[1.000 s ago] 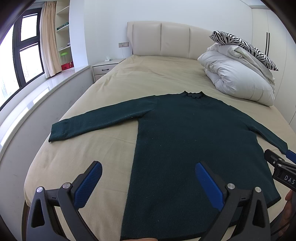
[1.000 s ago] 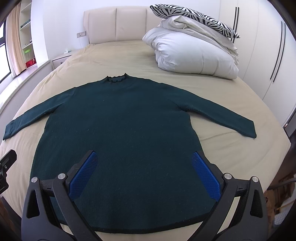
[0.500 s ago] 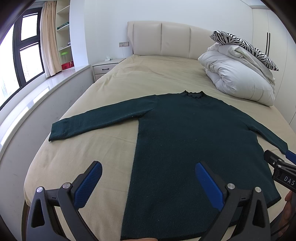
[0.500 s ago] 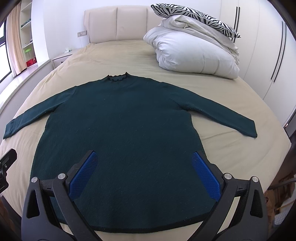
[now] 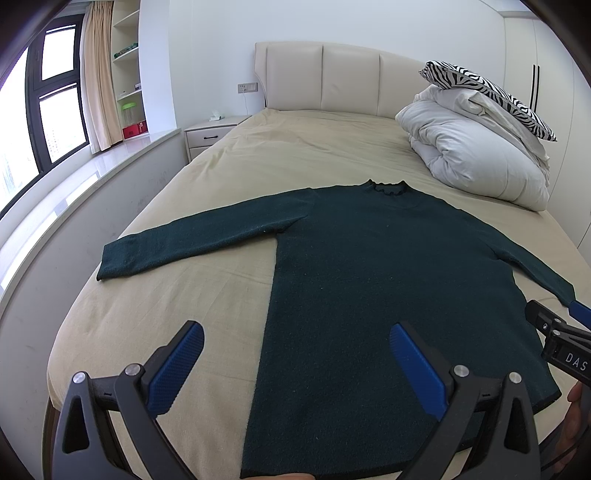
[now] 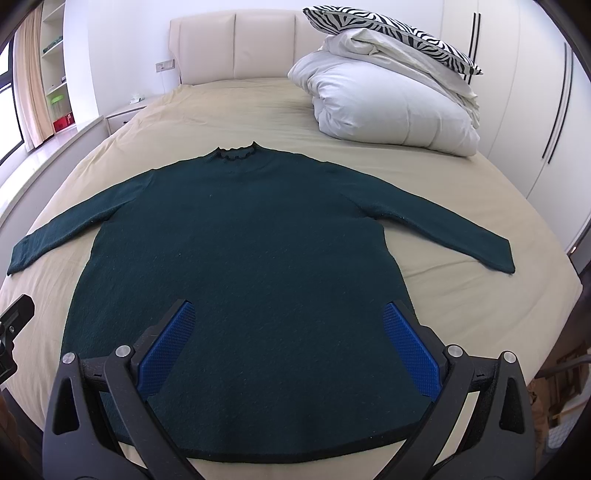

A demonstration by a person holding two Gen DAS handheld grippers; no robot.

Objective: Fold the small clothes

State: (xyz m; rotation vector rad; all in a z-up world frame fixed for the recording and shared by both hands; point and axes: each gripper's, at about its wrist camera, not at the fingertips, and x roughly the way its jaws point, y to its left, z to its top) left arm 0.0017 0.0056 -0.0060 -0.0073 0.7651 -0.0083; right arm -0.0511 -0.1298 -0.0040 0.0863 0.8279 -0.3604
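Observation:
A dark green long-sleeved sweater [image 5: 369, 266] lies flat on the beige bed [image 5: 207, 302], collar toward the headboard, both sleeves spread out. It fills the middle of the right wrist view [image 6: 251, 258]. My left gripper [image 5: 295, 336] is open and empty above the sweater's lower left edge near the hem. My right gripper [image 6: 288, 314] is open and empty above the lower middle of the sweater; its tip also shows at the right edge of the left wrist view [image 5: 554, 328].
A folded white duvet [image 6: 391, 107] with a zebra-print pillow [image 6: 391, 29] on top sits at the bed's far right. A nightstand [image 5: 210, 133] and a window ledge [image 5: 74, 192] run along the left. Wardrobe doors [image 6: 546, 110] stand on the right.

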